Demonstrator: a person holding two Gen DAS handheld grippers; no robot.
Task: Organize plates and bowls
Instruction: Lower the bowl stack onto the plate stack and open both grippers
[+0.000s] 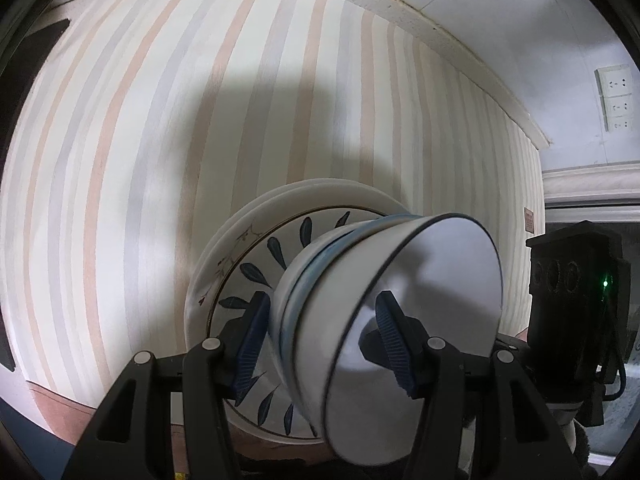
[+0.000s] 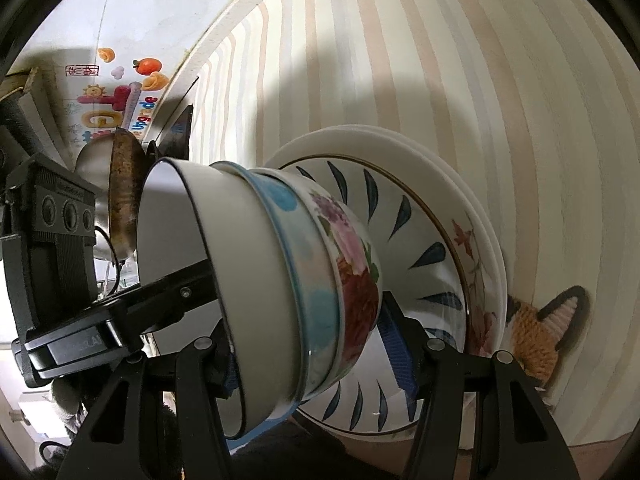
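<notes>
Bowls (image 2: 288,280) nested together sit on stacked plates (image 2: 440,208), both claws gripping.

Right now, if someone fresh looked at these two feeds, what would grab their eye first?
The nested bowls, dead centre, stacked on the plates over a striped cloth. Both claws grip them: the left claw with one finger inside the top white bowl, the right claw straddling the stack. In the right view, a knitted orange toy lies right of the plates, and a rusty pan stands at left.
</notes>
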